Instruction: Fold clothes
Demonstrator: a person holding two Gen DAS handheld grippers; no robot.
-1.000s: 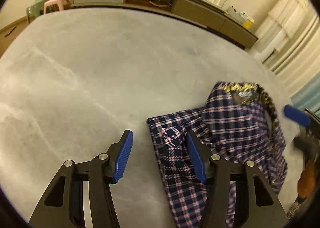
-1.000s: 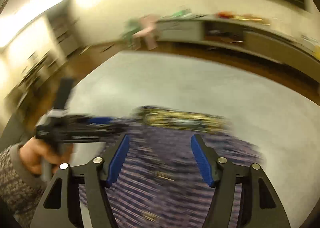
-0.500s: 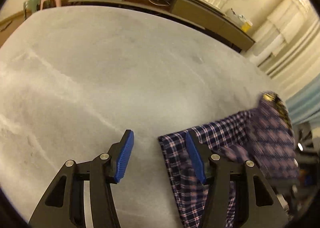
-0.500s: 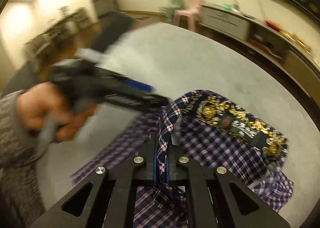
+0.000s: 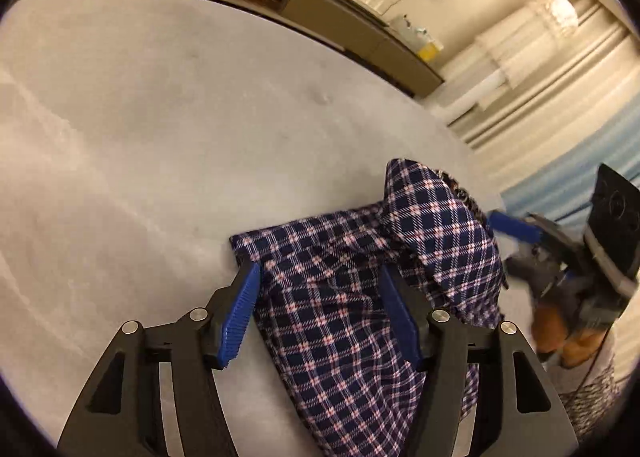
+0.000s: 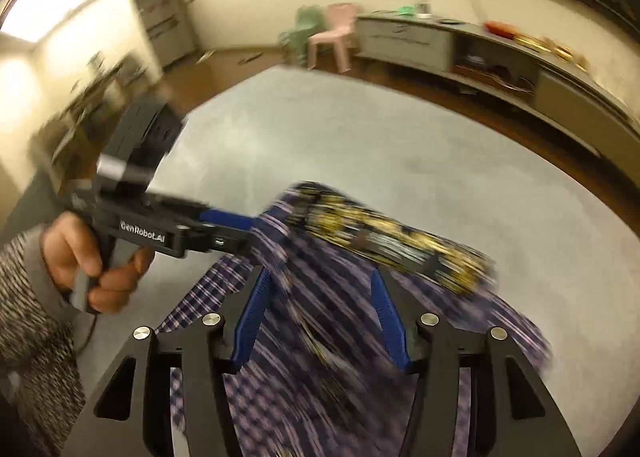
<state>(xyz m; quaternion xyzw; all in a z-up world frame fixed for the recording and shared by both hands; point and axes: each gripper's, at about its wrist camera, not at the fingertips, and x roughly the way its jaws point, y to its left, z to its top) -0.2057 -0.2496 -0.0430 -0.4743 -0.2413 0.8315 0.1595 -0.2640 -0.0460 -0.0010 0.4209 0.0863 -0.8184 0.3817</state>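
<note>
Left tongs (image 5: 320, 313): released, blue pads spread wide, poised over the near corner of the plaid shirt (image 5: 344, 321). Left pad (image 5: 240, 317) just outside the shirt's edge, over bare grey carpet (image 5: 160, 137); right pad over the cloth itself. No cloth pinched between them. Contact with the fabric: cannot tell.

Shirt: on the carpet, partly heaped, one fold raised ahead and to the right of the left tongs. Dark band with gold pattern (image 6: 392, 245) at the far edge, beyond the right tongs.

Right tongs (image 6: 320, 317): released, pads well apart, above the middle of the shirt, nothing grasped. View blurred; cloth detail unclear.

Seen from the right wrist: left hand (image 6: 92, 261) in a speckled sleeve (image 6: 32, 317), wrapped round the grip of the other tongs, whose tip meets the shirt's raised edge.

Background, far past both tongs: long low cabinet (image 5: 320, 13) along the wall; pink chair (image 6: 336, 37) at its left end.
</note>
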